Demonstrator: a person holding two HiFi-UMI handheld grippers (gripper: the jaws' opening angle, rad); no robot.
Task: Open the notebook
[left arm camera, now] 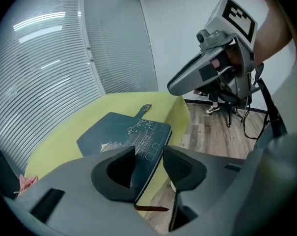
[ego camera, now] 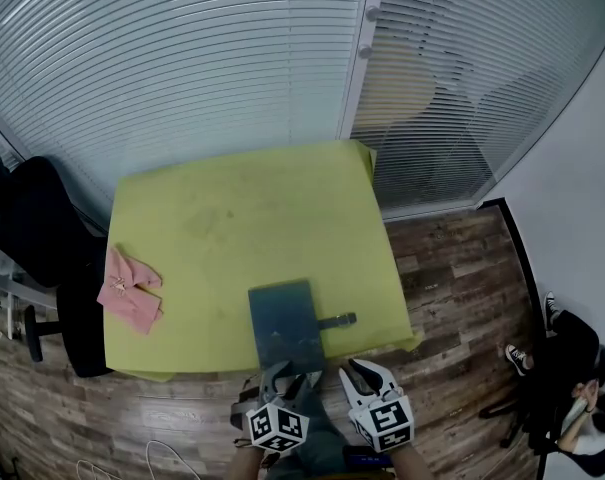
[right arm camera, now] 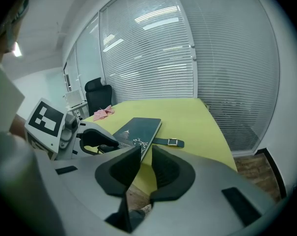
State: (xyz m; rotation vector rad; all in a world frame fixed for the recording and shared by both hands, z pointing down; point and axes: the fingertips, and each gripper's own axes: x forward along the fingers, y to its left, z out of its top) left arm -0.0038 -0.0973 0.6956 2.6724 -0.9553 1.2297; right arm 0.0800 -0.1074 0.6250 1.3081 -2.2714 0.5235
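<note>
A closed notebook (ego camera: 285, 323) with a dark teal cover lies flat on a yellow-green table (ego camera: 232, 208), close to the table's near edge and a little right of its middle. From the left gripper view, the cover carries a fine white line drawing of buildings and branches. A dark strap (ego camera: 338, 320) with a small metal buckle sticks out from the notebook's right side and lies flat on the table. A thin reddish-brown ribbon (left arm camera: 150, 208) hangs below the notebook's near edge. The left gripper (ego camera: 282, 376) hovers at that near edge with its jaws spread. The notebook's near edge shows in the gap beyond them, and the pads are not pressing on it. The right gripper (ego camera: 368, 374) hangs just beside the left one, off the table's near edge, with its jaws a narrow gap apart and nothing between them. A crumpled pink cloth (ego camera: 129, 289) lies at the table's left edge, well apart from the notebook. A black office chair (ego camera: 42, 233) stands against the table's left side. White slatted blinds (ego camera: 182, 58) cover the wall behind the table. The floor (ego camera: 452, 268) is of wood planks, and a person (ego camera: 580, 388) sits at the far lower right of the head view, well away from the table.
</note>
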